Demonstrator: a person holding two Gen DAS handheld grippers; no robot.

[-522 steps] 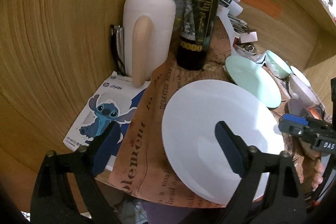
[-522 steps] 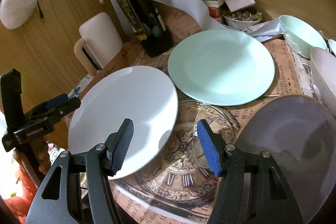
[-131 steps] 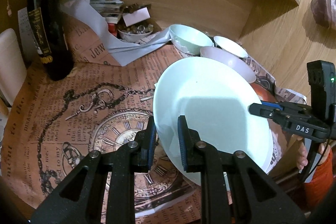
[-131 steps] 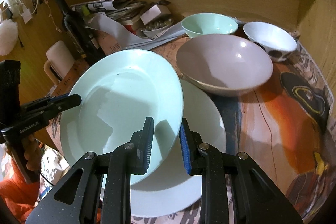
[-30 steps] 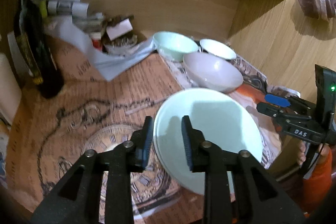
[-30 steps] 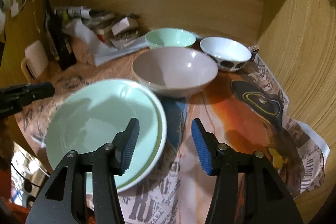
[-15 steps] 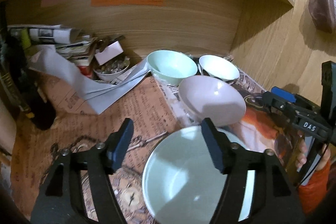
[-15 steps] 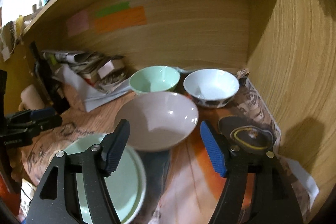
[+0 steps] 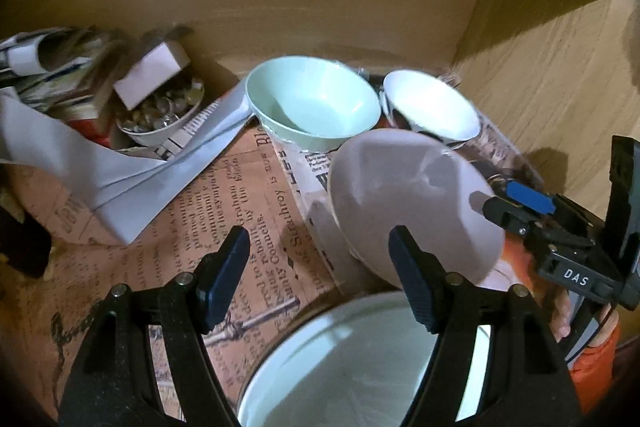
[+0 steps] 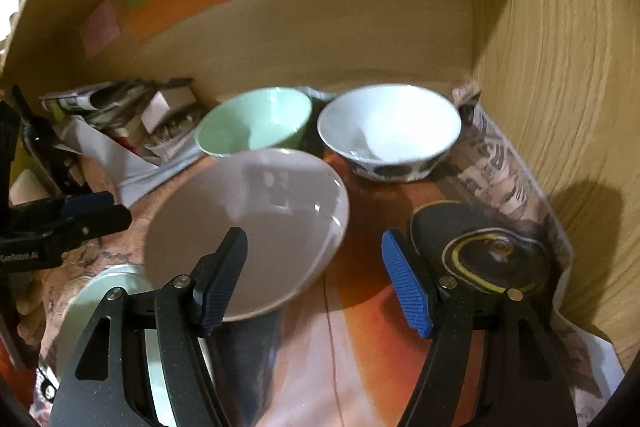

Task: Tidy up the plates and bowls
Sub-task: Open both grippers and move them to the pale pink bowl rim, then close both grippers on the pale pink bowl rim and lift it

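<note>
Jaws of left gripper and right gripper spread wide, both empty. Mauve bowl on newspaper-covered tabletop, ahead of both grippers. Mint bowl and white bowl behind it. Mint plate nearest, below left gripper.

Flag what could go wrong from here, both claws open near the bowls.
1. The big grey bowl sits right by the mint plate stack; a careless grab could drag it onto the stack.
2. The mint bowl and white bowl crowd just behind it, so a push forward may knock them.
3. The left claw and right claw converge on one bowl; they could collide.
</note>
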